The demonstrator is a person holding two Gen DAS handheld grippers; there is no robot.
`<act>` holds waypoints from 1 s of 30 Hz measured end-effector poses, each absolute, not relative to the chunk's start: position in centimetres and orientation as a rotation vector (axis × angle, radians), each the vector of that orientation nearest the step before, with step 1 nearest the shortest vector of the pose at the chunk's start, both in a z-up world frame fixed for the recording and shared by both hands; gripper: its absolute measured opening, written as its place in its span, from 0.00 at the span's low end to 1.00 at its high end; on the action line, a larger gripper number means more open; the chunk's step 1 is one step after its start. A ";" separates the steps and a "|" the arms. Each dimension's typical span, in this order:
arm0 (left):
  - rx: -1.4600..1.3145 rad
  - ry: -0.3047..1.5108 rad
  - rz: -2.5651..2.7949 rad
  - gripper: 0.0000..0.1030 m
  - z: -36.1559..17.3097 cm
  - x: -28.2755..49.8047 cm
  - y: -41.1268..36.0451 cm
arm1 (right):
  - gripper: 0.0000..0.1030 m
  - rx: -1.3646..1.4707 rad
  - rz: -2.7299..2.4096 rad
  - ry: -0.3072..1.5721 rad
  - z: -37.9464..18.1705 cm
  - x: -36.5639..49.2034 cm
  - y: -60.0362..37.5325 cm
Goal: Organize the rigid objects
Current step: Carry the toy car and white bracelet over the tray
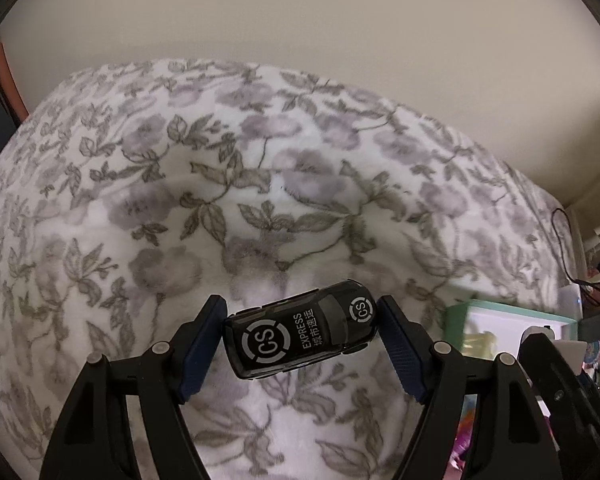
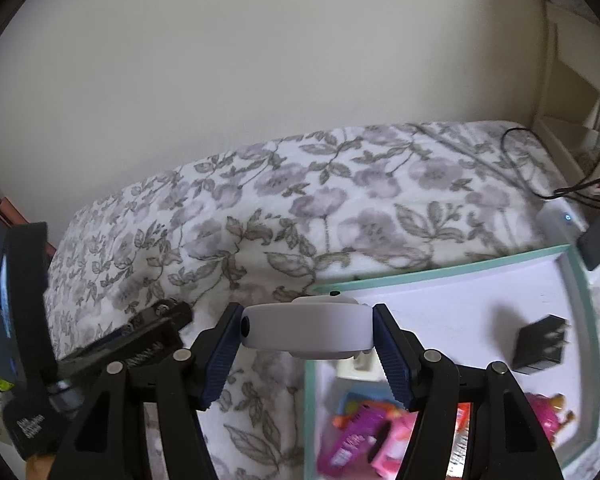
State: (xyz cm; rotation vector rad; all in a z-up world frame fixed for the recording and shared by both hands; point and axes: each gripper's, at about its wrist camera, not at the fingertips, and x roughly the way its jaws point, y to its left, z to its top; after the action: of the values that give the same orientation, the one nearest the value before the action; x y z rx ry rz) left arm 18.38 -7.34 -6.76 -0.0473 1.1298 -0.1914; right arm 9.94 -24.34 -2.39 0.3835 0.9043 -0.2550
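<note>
One black toy car (image 1: 300, 334) and one white round device (image 2: 308, 332) show. One teal-rimmed tray (image 2: 440, 270) holds one black charger (image 2: 540, 346) and several blurred pink toys (image 2: 364, 436).

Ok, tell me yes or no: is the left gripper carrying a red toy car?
No, the toy car pinched between the left gripper pads is black with white CS EXPRESS lettering.

Right tongs (image 2: 306, 346) clamping a white puck-shaped device (image 2: 306, 330), floral blanket (image 2: 260, 220), teal-rimmed box (image 2: 420, 274) of toys
</note>
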 end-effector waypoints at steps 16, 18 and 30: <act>0.014 1.057 -0.286 0.75 -1.5 11.1 -9.0 | 0.65 0.374 -0.344 0.882 0.4 1.4 -25.8; 0.034 1.053 -0.306 0.75 -1.4 10.1 -9.7 | 0.65 0.378 -0.352 0.876 0.6 0.5 -25.9; 0.078 1.097 -0.439 0.75 -2.3 5.5 -13.7 | 0.65 0.453 -0.452 0.966 -2.1 -3.9 -29.8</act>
State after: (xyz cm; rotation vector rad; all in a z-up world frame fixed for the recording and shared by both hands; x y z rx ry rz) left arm 5.52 -13.73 -2.27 0.0779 1.0965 -0.4392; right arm -3.90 -29.83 -2.10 0.4534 0.9661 -0.4523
